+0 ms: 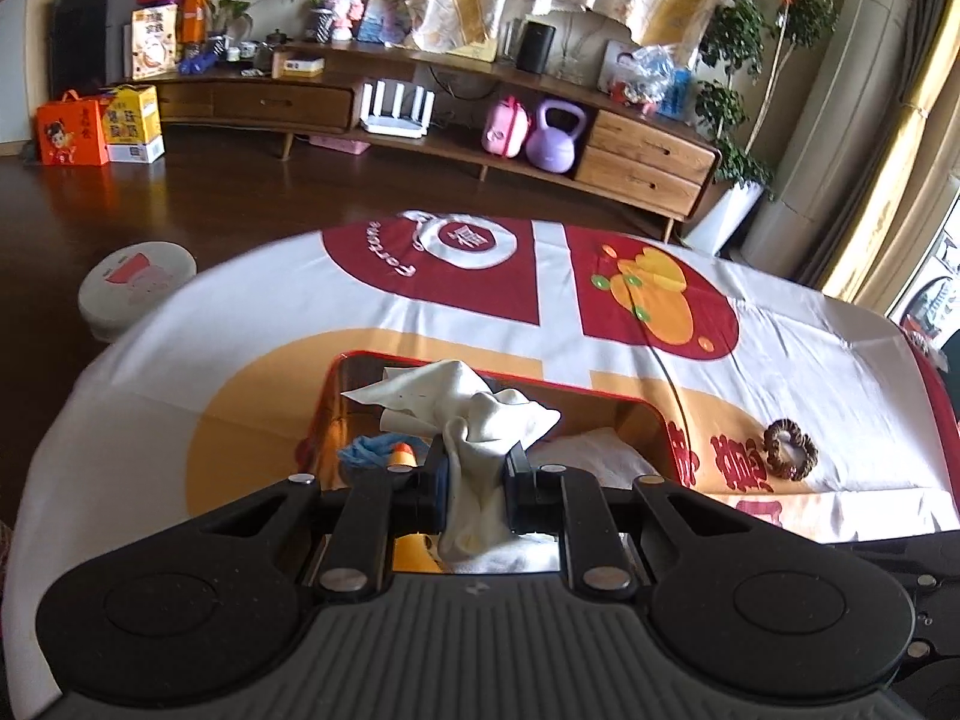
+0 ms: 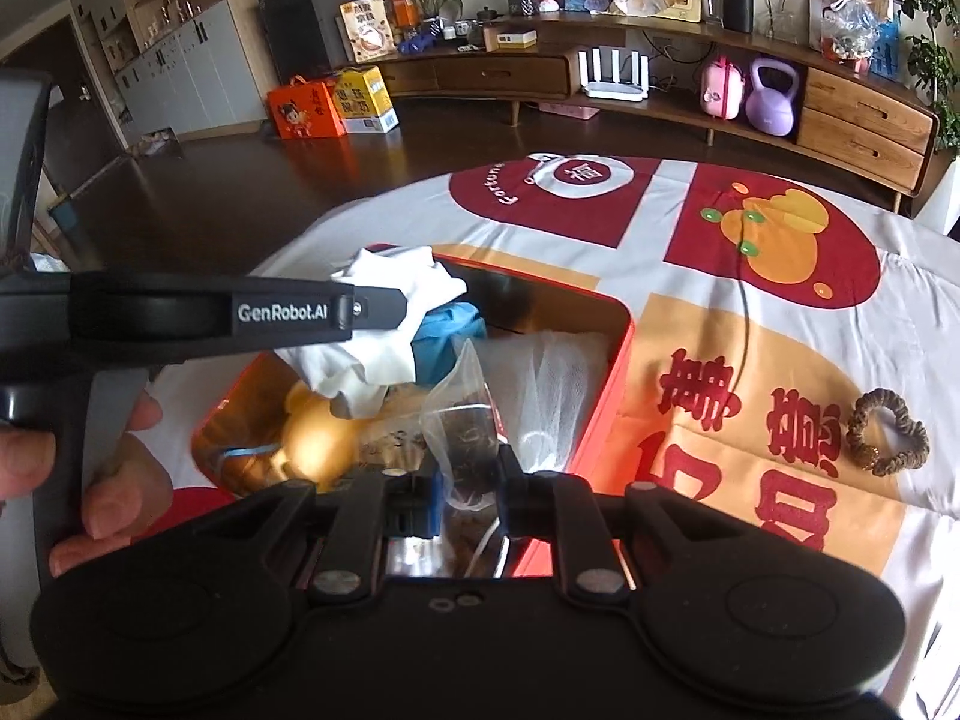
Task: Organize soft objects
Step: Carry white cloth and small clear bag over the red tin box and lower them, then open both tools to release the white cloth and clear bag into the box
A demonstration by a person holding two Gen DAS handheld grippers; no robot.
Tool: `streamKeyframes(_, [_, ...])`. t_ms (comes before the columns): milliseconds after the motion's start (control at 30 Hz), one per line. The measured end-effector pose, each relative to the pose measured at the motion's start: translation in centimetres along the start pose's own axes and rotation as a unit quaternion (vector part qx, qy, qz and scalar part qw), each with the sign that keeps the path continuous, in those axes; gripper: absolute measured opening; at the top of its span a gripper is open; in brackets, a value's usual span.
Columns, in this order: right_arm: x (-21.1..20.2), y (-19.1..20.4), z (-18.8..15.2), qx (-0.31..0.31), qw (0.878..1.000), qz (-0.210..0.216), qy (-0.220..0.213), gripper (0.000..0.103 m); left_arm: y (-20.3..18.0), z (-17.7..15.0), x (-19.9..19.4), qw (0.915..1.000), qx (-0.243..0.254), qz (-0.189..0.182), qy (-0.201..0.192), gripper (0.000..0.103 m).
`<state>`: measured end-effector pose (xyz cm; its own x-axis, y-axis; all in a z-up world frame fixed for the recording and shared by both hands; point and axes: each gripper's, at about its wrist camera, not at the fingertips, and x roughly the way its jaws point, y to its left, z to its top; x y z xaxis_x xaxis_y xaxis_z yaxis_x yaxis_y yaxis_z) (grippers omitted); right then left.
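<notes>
My left gripper (image 1: pixel 477 477) is shut on a white cloth (image 1: pixel 474 408) and holds it over the red tin box (image 1: pixel 651 414). The same cloth (image 2: pixel 384 312) shows in the right wrist view, hanging from the left gripper above the box (image 2: pixel 618 354). My right gripper (image 2: pixel 471 480) is shut on a clear plastic bag with dark contents (image 2: pixel 465 420), over the box's near side. Inside the box lie a blue cloth (image 2: pixel 447 333), white mesh (image 2: pixel 552 384) and a yellow soft toy (image 2: pixel 312 438). A brown scrunchie (image 2: pixel 888 429) lies on the tablecloth to the right, also seen in the left wrist view (image 1: pixel 789 450).
The table carries a white, red and orange printed cloth (image 1: pixel 240 372). A thin dark cord (image 2: pixel 744 312) runs across it. Beyond are a dark wood floor, a round white stool (image 1: pixel 135 285) at left and a long wooden TV cabinet (image 1: pixel 420 96).
</notes>
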<state>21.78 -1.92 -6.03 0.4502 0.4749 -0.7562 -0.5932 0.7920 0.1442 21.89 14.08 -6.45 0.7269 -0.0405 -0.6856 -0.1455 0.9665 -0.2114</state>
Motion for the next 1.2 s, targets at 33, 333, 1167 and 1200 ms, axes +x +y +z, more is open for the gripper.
streamKeyframes(33, [0.1,-0.1,0.0,0.001,1.000,-0.001,0.001,0.017,-0.1,-0.1,0.3,1.0000,0.001,-0.001,0.003,0.017])
streamKeyframes(333, [0.3,-0.2,-0.1,-0.003,1.000,0.000,0.004,0.022,0.0,-0.9,2.3,0.9994,0.001,0.001,0.036,0.017])
streamKeyframes(1167, [-4.0,-0.3,-0.4,0.009,0.999,0.012,-0.032,0.039,-0.1,-0.9,-1.3,0.9999,-0.004,0.002,0.011,0.071])
streamKeyframes(1200, [-4.3,-0.3,-0.4,0.010,0.999,0.013,-0.034,0.040,-0.3,-0.9,-1.6,1.0000,-0.002,0.002,0.008,0.071])
